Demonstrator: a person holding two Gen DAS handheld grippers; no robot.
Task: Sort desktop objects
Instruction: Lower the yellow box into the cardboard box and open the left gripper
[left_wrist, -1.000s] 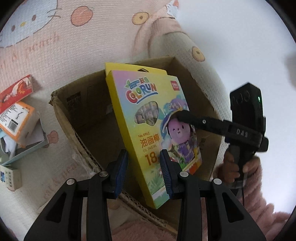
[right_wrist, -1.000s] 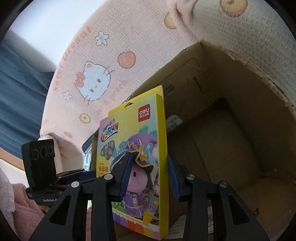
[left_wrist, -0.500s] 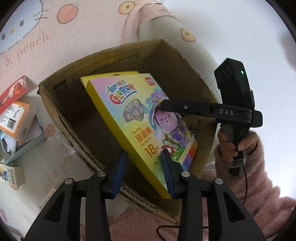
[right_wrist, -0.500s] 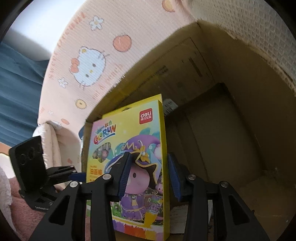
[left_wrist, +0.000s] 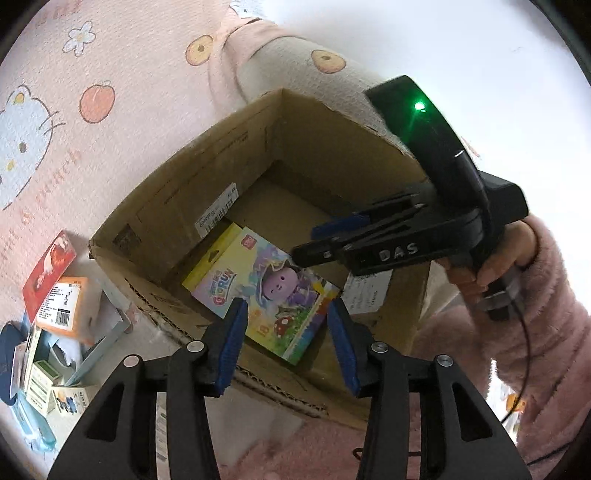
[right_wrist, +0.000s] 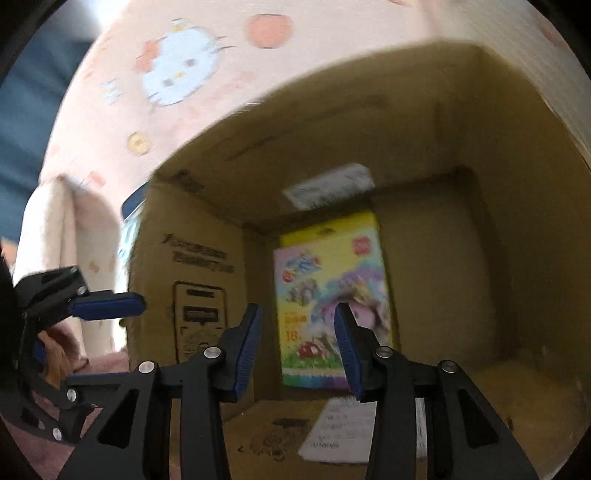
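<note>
The yellow oil-pastel pack (left_wrist: 258, 291) lies flat on the floor of the open cardboard box (left_wrist: 166, 177), against its left wall. My left gripper (left_wrist: 287, 314) hovers above the box's near rim; its jaws are opening and nothing is between the blue pads. Over the box's right side my right gripper (left_wrist: 306, 243) points down into it. In the right wrist view the pack (right_wrist: 325, 280) lies well beyond my right gripper (right_wrist: 298, 317), which is open and holds nothing. The box wall (right_wrist: 443, 147) fills that view, and my left gripper (right_wrist: 99, 339) shows at the left edge.
A heap of small boxes lies left of the carton, among them an orange box (left_wrist: 66, 302) and a red box (left_wrist: 48, 269). A pink cartoon-cat cloth (left_wrist: 55, 92) covers the surface. A hand in a pink fleece sleeve (left_wrist: 546, 295) holds the right gripper. A white label (right_wrist: 354, 432) sits in the carton.
The pack, held upright over the carton by both grippers, has been let go and now lies on the carton floor. The left jaws have widened and the left gripper has pulled back.
</note>
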